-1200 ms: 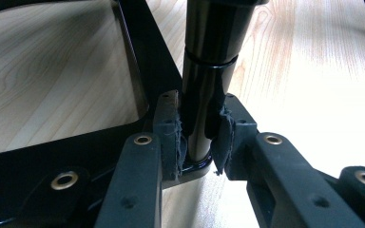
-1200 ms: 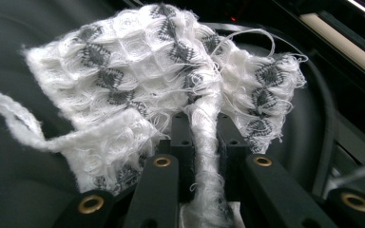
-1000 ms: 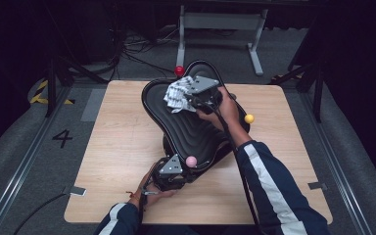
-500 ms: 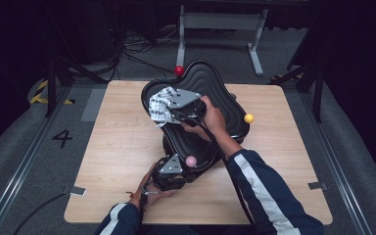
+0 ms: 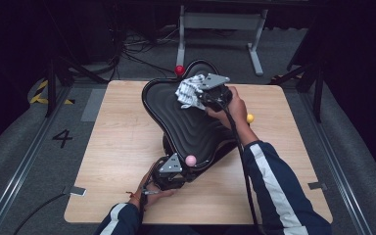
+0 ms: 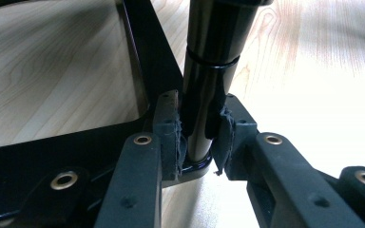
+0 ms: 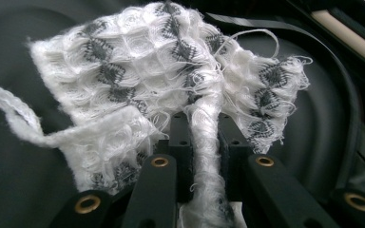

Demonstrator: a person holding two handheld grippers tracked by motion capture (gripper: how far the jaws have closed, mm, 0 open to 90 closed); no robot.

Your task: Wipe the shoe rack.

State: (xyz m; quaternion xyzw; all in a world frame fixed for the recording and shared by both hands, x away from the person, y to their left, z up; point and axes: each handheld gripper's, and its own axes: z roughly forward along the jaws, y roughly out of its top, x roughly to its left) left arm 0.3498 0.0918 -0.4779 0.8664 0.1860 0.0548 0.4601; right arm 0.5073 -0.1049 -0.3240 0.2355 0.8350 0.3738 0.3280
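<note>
The right gripper (image 5: 201, 94) has its jaws squeezed tight on a white and grey cloth (image 7: 171, 80). A twisted bit of the cloth sits right between the two jaws, and the rest fans out in front of them and lies on the black wavy tray (image 5: 186, 125). A thin loop of the cloth hangs off to the left of the jaws in the right gripper view. The left gripper (image 6: 200, 142) has its jaws clamped on a shiny black post (image 6: 209, 61) that stands straight up between them. Past these jaws lies the light wooden table (image 6: 304, 71). In the high view a pink ball (image 5: 191, 160) sits just beside the left gripper, on the near edge of the tray.
</note>
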